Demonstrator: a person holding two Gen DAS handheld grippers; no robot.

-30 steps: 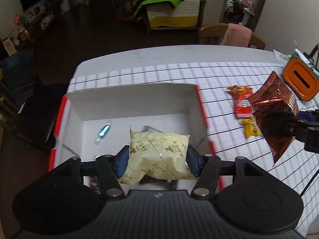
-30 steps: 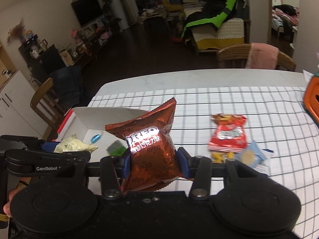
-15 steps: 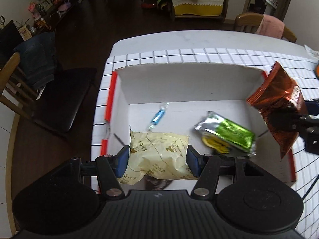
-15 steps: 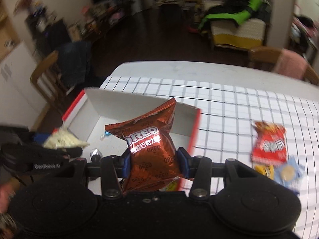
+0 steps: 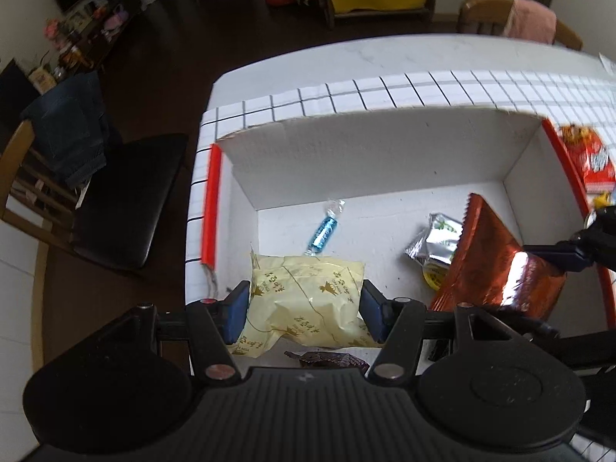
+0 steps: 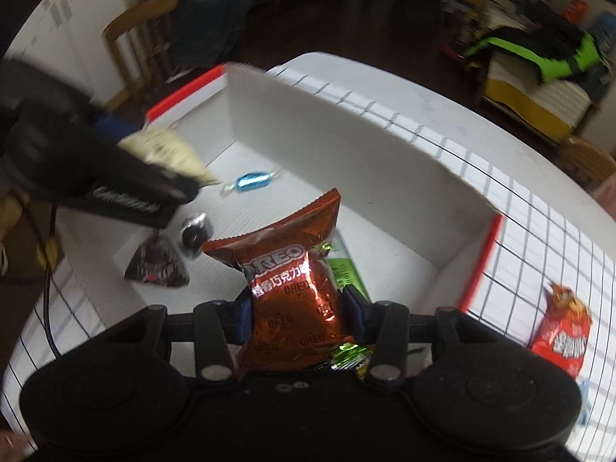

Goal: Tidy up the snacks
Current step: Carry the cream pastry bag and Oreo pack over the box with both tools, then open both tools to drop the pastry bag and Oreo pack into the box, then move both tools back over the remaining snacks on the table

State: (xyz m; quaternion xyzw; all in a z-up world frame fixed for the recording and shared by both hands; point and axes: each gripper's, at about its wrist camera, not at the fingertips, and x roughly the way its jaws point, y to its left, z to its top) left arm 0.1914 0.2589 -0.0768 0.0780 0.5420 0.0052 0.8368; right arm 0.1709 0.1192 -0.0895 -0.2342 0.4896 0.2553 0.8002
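The left hand-held gripper [image 5: 304, 304] clamps a pale yellow packet [image 5: 308, 300]; the right hand-held gripper [image 6: 296, 315] clamps a brown Oreo packet [image 6: 292, 300], both over the white box [image 5: 385, 161].

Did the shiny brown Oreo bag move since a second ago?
Yes. The Oreo bag, clamped in the right gripper, went left from above the checkered tablecloth to over the white box.

We are holding our left gripper [image 5: 304, 310] low, its pads clamping a packet; our right gripper [image 6: 298, 317] is hanging just to its right, pinching a bag upright.
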